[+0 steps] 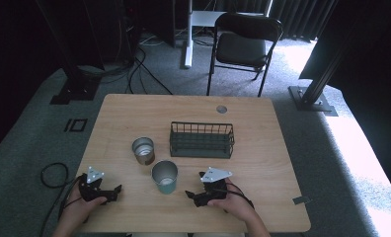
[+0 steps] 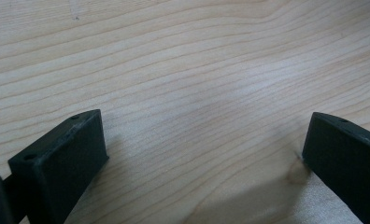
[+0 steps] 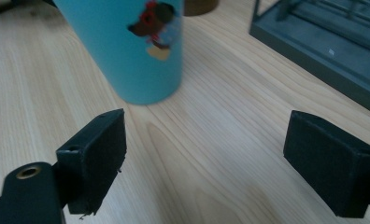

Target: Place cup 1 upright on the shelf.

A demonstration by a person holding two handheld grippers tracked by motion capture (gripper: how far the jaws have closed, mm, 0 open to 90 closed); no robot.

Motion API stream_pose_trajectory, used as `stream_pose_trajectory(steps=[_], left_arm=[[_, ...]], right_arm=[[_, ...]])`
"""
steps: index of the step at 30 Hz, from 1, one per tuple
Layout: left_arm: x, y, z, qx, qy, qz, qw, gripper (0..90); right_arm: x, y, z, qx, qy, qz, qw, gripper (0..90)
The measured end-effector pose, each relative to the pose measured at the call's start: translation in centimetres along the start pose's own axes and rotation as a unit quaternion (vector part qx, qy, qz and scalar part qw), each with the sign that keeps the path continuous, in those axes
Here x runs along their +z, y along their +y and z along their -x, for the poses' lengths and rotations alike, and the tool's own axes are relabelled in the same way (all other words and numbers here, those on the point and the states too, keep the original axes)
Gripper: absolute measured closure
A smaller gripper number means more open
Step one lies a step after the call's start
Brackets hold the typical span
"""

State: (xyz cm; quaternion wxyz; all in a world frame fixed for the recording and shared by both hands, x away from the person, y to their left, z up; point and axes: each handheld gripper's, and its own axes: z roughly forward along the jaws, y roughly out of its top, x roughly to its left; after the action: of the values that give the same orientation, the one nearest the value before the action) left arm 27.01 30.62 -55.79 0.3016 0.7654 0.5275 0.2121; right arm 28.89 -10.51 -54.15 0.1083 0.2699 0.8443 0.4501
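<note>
Both grippers sit wide open and empty, the right gripper [image 3: 204, 158] just short of the teal metal tumbler [image 3: 131, 46] (smooth, rigid, probably light); take it across its mid wall.

Two cups [image 1: 164, 177] [image 1: 143, 150] left of the rack [image 1: 202, 140], both grippers [image 1: 115, 190] [image 1: 191, 195] seemingly on the table [image 1: 262, 163].

Daylight glares on the floor [image 1: 366, 148] at right; the background is dark, close views soft.
</note>
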Motion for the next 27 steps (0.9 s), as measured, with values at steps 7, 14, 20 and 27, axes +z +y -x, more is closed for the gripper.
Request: stream_pose_trajectory(steps=[7, 14, 20, 27], left_arm=[[0.0, 0.0, 0.0, 0.0, 0.0, 0.0, 1.0, 0.3], [0.0, 0.0, 0.0, 0.0, 0.0, 0.0, 1.0, 0.3], [0.0, 0.0, 0.0, 0.0, 0.0, 0.0, 1.0, 0.3], [0.0, 0.0, 0.0, 0.0, 0.0, 0.0, 1.0, 0.3]], right_arm=[[1.0, 0.9, -0.9, -0.015, 0.015, 0.002, 0.9998, 13.6], [1.8, 1.7, -1.6, -0.022, 0.028, 0.01, 0.9993, 13.6], [2.5, 2.3, -2.2, -0.032, 0.038, 0.016, 0.9986, 13.6], [3.0, 2.9, -2.6, -0.038, 0.047, 0.026, 0.9978, 13.5]])
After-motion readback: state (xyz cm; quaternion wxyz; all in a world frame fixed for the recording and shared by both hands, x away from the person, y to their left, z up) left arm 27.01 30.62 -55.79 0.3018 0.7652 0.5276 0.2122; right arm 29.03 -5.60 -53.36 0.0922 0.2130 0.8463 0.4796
